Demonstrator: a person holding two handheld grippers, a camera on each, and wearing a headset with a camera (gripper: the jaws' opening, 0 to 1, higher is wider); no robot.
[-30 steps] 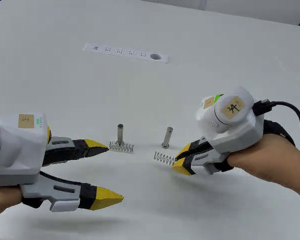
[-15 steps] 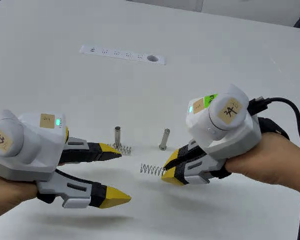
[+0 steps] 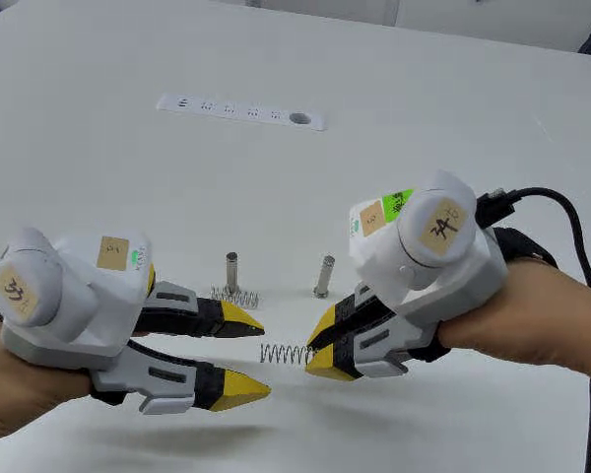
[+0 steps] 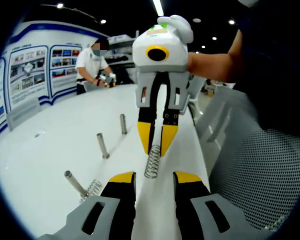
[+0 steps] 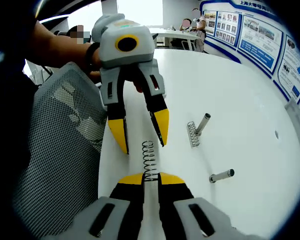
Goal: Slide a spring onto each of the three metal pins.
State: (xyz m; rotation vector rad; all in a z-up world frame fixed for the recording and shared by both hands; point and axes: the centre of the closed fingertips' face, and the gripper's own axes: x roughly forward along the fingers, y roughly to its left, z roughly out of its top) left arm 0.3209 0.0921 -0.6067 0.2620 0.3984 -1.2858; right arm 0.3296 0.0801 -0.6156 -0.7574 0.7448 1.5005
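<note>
**Spring offered from one gripper toward the other, toward the near edge of the table (image 3: pixel 98 197).**
The left gripper (image 3: pixel 264 358) is held level and points right, its jaws spread and empty. The right gripper (image 3: pixel 313 353) angles down and left, pinching one end of a spring (image 3: pixel 284 353) whose free end reaches toward the left jaws. Since a second ago the grippers have drawn together and the spring has travelled leftward. A loose spring (image 3: pixel 234 295) lies against the left pin (image 3: pixel 232 271). The left gripper view shows three pins (image 4: pixel 102 145) in a row; the head view shows two.
</note>
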